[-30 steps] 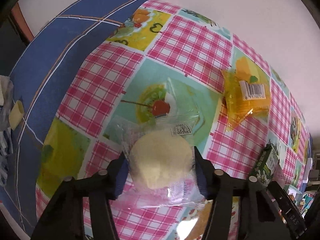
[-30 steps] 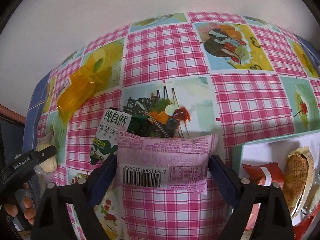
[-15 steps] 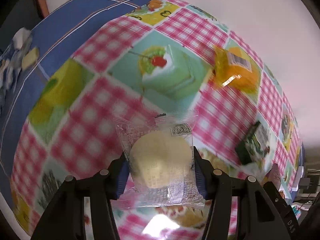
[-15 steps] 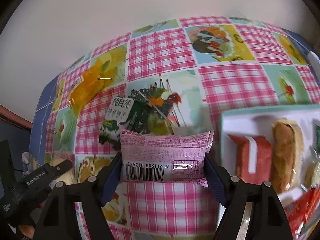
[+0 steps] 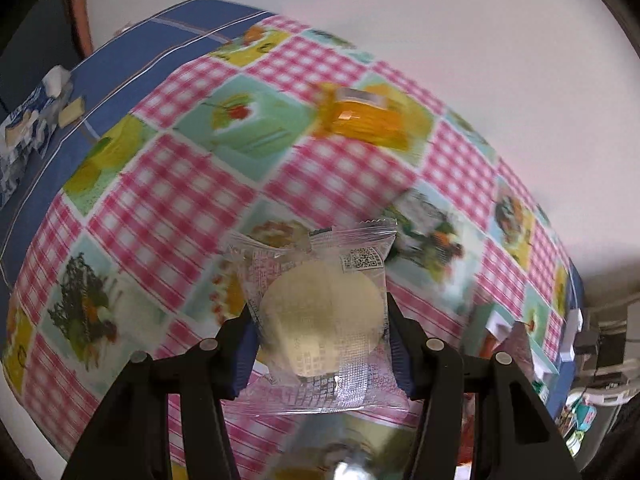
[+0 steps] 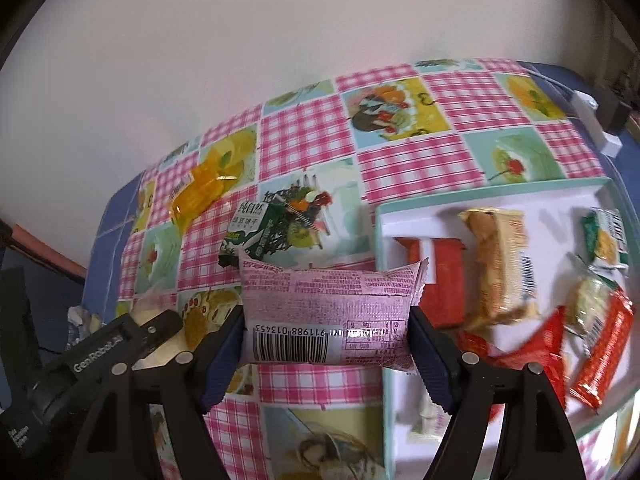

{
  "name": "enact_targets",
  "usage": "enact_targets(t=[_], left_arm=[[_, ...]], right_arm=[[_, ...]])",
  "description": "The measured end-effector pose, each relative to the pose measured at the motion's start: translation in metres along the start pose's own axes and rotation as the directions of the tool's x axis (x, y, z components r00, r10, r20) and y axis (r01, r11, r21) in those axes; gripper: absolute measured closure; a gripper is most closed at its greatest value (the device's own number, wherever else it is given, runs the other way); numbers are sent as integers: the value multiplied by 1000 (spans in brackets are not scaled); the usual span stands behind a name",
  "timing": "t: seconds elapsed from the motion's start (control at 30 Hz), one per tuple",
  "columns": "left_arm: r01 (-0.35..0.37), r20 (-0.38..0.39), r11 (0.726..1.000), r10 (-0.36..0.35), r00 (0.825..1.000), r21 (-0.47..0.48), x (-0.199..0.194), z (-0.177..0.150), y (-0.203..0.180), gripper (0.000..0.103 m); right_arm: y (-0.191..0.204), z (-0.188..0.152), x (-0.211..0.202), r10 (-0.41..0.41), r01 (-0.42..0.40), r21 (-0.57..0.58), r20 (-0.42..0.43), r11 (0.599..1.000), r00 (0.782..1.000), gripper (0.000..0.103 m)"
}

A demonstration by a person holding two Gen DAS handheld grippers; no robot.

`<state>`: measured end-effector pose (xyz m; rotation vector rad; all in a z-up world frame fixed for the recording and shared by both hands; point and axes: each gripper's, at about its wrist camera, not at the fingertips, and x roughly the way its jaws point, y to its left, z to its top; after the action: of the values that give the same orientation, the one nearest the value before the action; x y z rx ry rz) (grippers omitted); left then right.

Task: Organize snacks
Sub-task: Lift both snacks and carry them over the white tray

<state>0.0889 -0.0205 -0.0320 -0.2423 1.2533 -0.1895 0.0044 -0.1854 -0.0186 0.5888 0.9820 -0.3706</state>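
Note:
My left gripper [image 5: 320,332] is shut on a clear-wrapped round pale cake [image 5: 320,320] and holds it above the checked tablecloth. My right gripper [image 6: 326,328] is shut on a pink snack packet [image 6: 328,312] with a barcode, held just left of the white tray [image 6: 552,196]. The tray holds several snacks: a red packet [image 6: 444,276], a tan bar [image 6: 496,264], red and green packets to the right. An orange packet [image 6: 204,192] and a green biscuit packet [image 6: 252,232] lie on the cloth. The left gripper also shows in the right wrist view [image 6: 152,328].
The table has a pink checked cloth with fruit pictures [image 6: 308,140] over a blue cloth [image 5: 120,64]. A white wall is behind. Small wrapped items lie at the far left edge [image 5: 36,116]. The orange packet shows in the left wrist view [image 5: 364,120].
Both grippers have moved right toward the tray with their packets. The tray now fills the right of the right wrist view. The left view swept right across the cloth.

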Motion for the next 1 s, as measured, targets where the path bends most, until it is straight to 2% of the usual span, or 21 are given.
enact_targets(t=[0.13, 0.5, 0.67, 0.8, 1.0], left_arm=[[22, 10, 998, -22, 1000, 66, -12, 3, -27, 45], [49, 6, 966, -52, 999, 254, -18, -25, -100, 45], [42, -3, 934, -44, 999, 355, -13, -45, -128, 45], [38, -25, 898, -29, 999, 438, -2, -63, -145, 45], [17, -59, 859, 15, 998, 511, 23, -84, -157, 45]], right_arm=[[-19, 3, -17, -8, 7, 36, 23, 999, 1000, 23], [-108, 25, -55, -82, 61, 219, 90, 974, 993, 23], [-153, 27, -60, -130, 100, 304, 80, 947, 988, 23], [-179, 26, -60, -150, 121, 343, 60, 931, 987, 23], [-192, 19, -36, -137, 137, 355, -25, 925, 990, 23]])
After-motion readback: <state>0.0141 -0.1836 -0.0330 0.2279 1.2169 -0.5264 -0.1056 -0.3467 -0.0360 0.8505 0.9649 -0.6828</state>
